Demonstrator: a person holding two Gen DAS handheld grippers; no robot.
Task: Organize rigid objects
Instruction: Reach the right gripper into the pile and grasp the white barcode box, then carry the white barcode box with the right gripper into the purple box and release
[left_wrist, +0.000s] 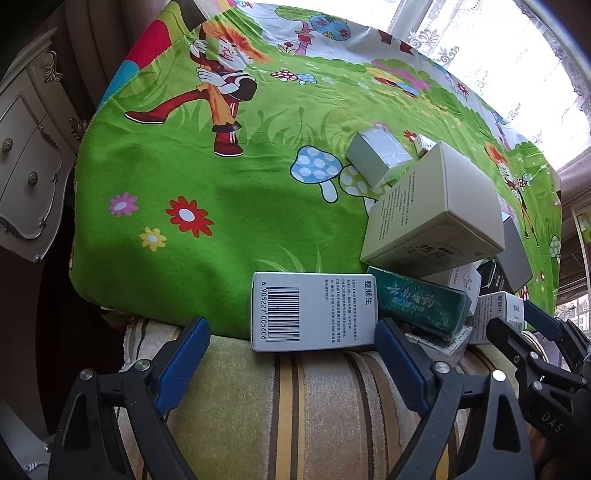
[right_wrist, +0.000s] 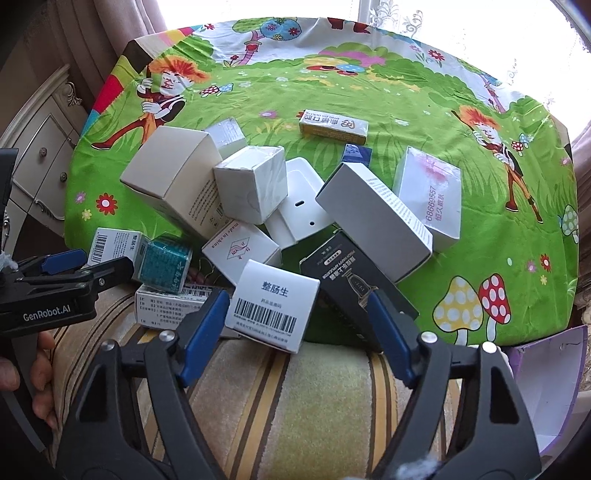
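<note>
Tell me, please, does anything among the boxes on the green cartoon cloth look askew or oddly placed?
Yes. The boxes lie in a jumbled heap rather than in rows: the large cream box leans tilted on its neighbours, the long grey box rests slanted over the black box, and the barcode box overhangs the cloth's front edge.

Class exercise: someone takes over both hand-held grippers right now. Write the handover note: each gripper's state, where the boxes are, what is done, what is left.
Left gripper: open, straddling a white barcode box at the near edge of the cloth; pads not pressing it.
Right gripper: open around another white barcode box; nothing held.
Boxes: a loose, tilted heap near the front edge, including a green box and a black box. A yellow box and a pink-printed box lie apart, farther back.
Done: nothing looks sorted.
Left: grip the two white boxes, then arrange the whole heap.
</note>
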